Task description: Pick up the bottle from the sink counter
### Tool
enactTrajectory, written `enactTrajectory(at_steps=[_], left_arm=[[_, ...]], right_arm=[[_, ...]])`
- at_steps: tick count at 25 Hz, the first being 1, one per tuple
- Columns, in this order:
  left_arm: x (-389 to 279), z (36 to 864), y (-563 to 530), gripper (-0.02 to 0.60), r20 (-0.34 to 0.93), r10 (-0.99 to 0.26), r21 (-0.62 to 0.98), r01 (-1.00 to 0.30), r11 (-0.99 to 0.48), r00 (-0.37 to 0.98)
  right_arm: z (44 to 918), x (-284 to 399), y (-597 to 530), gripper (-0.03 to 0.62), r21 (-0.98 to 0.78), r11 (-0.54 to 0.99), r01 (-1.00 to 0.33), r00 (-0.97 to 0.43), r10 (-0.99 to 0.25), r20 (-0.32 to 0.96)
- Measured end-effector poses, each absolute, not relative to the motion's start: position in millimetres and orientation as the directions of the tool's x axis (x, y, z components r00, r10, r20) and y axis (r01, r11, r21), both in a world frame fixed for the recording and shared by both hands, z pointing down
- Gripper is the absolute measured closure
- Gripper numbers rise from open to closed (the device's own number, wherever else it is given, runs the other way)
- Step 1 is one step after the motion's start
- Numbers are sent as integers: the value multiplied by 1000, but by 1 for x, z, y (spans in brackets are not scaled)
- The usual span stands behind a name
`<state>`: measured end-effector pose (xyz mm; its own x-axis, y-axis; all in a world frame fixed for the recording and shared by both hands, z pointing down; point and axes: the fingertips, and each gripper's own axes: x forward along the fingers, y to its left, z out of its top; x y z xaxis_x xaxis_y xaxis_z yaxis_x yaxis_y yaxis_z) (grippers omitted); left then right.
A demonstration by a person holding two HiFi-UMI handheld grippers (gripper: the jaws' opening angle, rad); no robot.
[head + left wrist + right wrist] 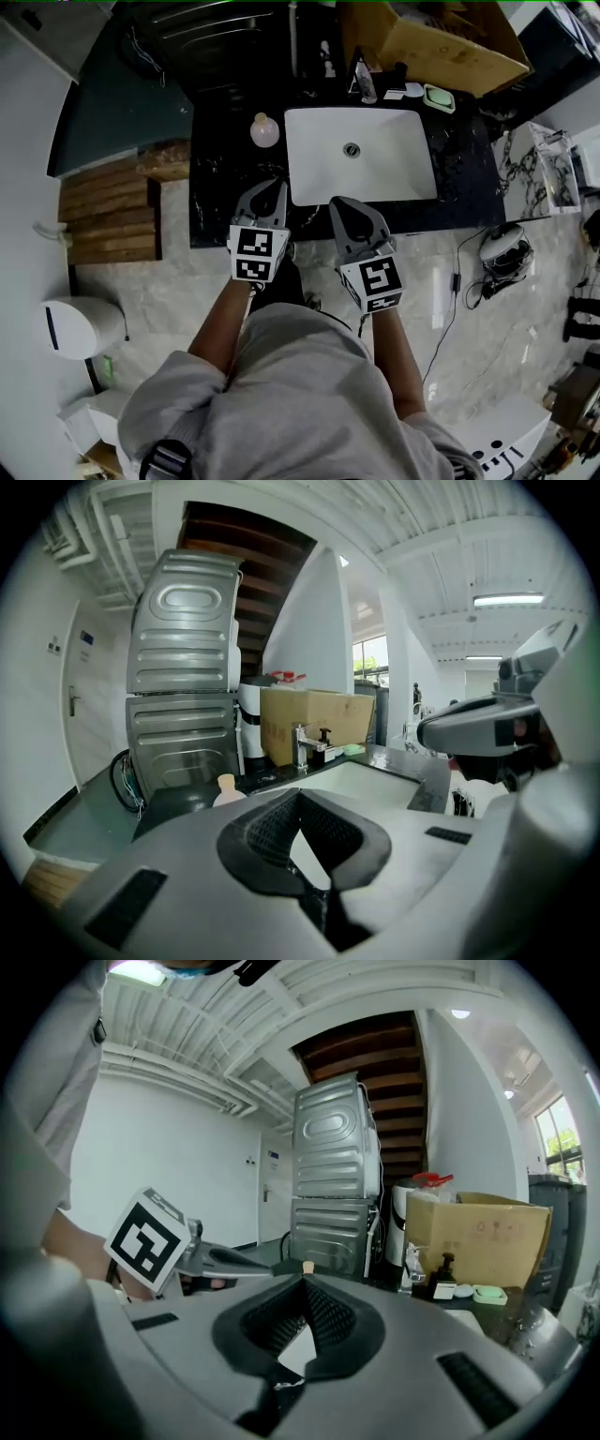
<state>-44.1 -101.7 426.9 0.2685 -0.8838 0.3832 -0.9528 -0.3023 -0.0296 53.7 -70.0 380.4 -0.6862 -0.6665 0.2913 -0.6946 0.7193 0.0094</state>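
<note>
Scene, head view, looking steeply down.

- Pale marble floor (169,281) fills the lower part of the frame.
- Two stacked grey metal machines (183,667) stand at the far left end of the counter.
- The dark sink counter (220,178) runs across the upper frame. A white sink basin (394,159) is set into it right of centre.
- The person in a grey sweatshirt (300,394) stands in front of the counter with both forearms reaching towards it.
- An open cardboard box (441,47) sits behind the basin, to the right.
- A wooden slatted platform (108,211) lies on the floor left of the counter, with a white bin (82,326) nearer the person.

Grippers.

- Left gripper (272,187): tips are over the counter's near edge, just left of the basin. Its own view shows the jaws pressed together with nothing between them.
- Right gripper (342,204): tips are at the basin's near rim. Its jaws also meet at the tips and hold nothing.
- The two grippers sit side by side, near each other but apart.

Task object.

- The bottle (264,129) is rounded and pinkish with a pale cap. It stands upright on the counter just left of the basin's far left corner.
- It is beyond the left gripper's tips, and neither gripper touches it.

Small items behind the basin.

- Chrome faucet (300,745).
- Pump dispenser (364,82).
- Green soap dish (438,97), furthest right.
</note>
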Motion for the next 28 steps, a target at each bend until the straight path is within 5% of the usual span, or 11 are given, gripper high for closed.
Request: enactTrajectory(at_steps=[28], left_arm=[[-135,501,-228,568,486,-818,9,-938,-346,307]], right_arm=[[463,-24,-184,585,-68,700,-711,-628,-587,511]])
